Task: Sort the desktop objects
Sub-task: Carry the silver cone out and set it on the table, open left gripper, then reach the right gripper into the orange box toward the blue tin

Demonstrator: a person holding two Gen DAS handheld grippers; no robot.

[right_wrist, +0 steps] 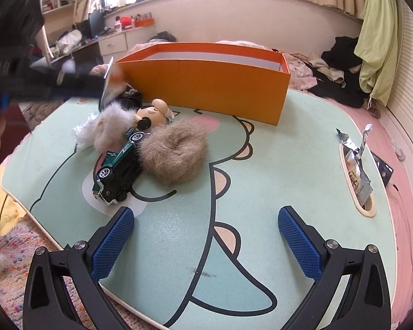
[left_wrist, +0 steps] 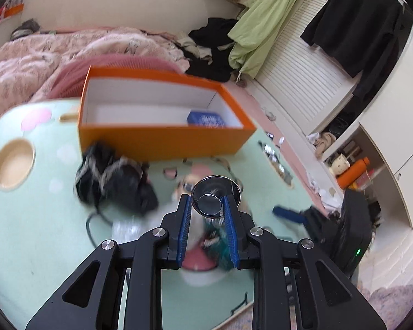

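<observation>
The left claw [left_wrist: 208, 206] pinches a small round mirror [left_wrist: 216, 196] by its edge — a thin hold. Swinging toward the orange box [left_wrist: 162, 137], it could slip out or clip the wall. The right claw [right_wrist: 206, 243] hangs spread, holding nothing.

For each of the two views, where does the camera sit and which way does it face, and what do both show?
Left wrist: on the left gripper, above the green table, facing the orange box and bed; its own fingers show, shut on a round mirror.
Right wrist: on the right gripper, low at the table edge, facing the box and window; its open fingers show, plus the blurred left gripper with the mirror.
Shared: table, box, toy car, mirror.
</observation>
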